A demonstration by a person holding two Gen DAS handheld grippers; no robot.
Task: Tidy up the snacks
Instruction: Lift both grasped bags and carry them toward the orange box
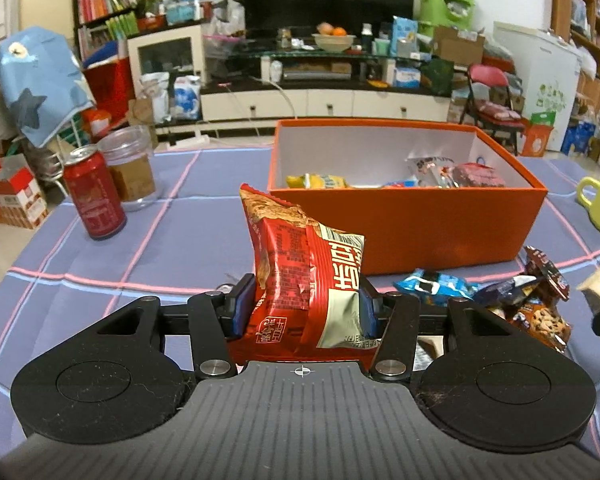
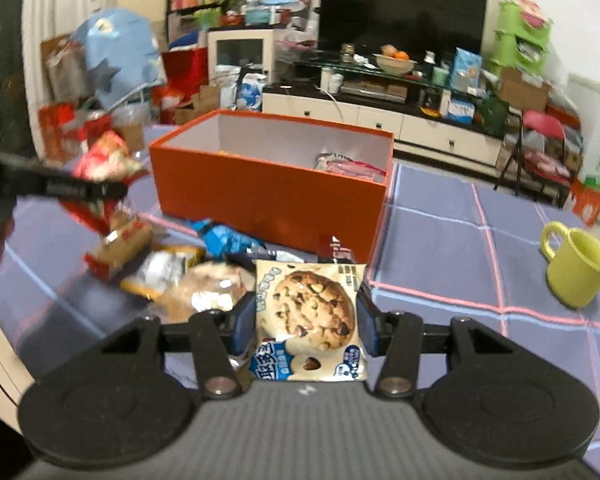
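Observation:
My left gripper (image 1: 305, 307) is shut on a red snack packet (image 1: 300, 276) and holds it above the table, in front of the orange box (image 1: 404, 216). The box is open and holds several snack packets (image 1: 452, 172). My right gripper (image 2: 306, 322) is shut on a beige cookie packet (image 2: 310, 316), just in front of the orange box (image 2: 268, 200). The left gripper with its red packet (image 2: 104, 160) shows blurred at the left of the right wrist view. A pile of loose snacks (image 2: 172, 268) lies on the table by the box; it also shows in the left wrist view (image 1: 512, 300).
A red can (image 1: 94, 196) and a clear jar (image 1: 130, 168) stand at the table's left. A yellow-green mug (image 2: 576, 266) stands at the right. The table has a purple checked cloth (image 1: 180, 240). A TV stand and clutter fill the room behind.

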